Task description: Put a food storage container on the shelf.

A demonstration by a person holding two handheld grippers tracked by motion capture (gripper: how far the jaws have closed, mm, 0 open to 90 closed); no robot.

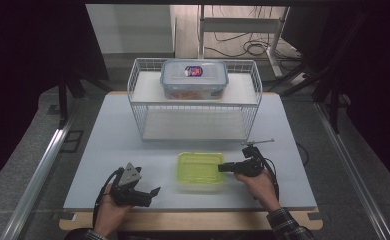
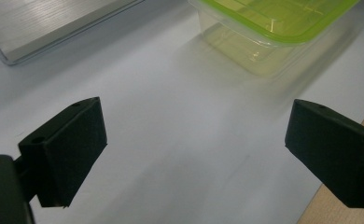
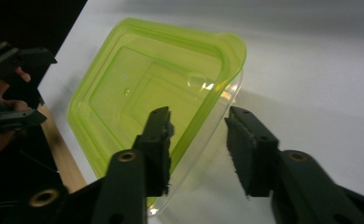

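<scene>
The green-lidded container [image 1: 200, 171] sat on the white table [image 1: 108, 150], near the front edge and just before the wire basket [image 1: 195, 100], in whose upper level a second, blue-trimmed box [image 1: 194, 79] rested. The right gripper [image 1: 222, 167] had come in level from the container's right side. In the right gripper view its jaws straddled the near rim of the green lid [image 3: 157, 88] — one jaw over the lid, the other outside the clear wall — and stood narrowed around that edge. There was a sliver of gap on the outer side, so I would not have called it a firm grip yet; the pads did not plainly press.

The left gripper [image 1: 153, 192] rested apart, near the table's front left, its jaws spread wide with nothing between them and the container well ahead of it.

To my eye the step in hand was taking hold of the container by its rim. Doing it well meant closing squarely on the lid edge and wall together, deep enough that the thin plastic would not slip or flex out. It also meant keeping the wrist level — a one-sided hold on a light tub tends to tip it. A slow lift would have shown whether the lid was actually seated.
</scene>
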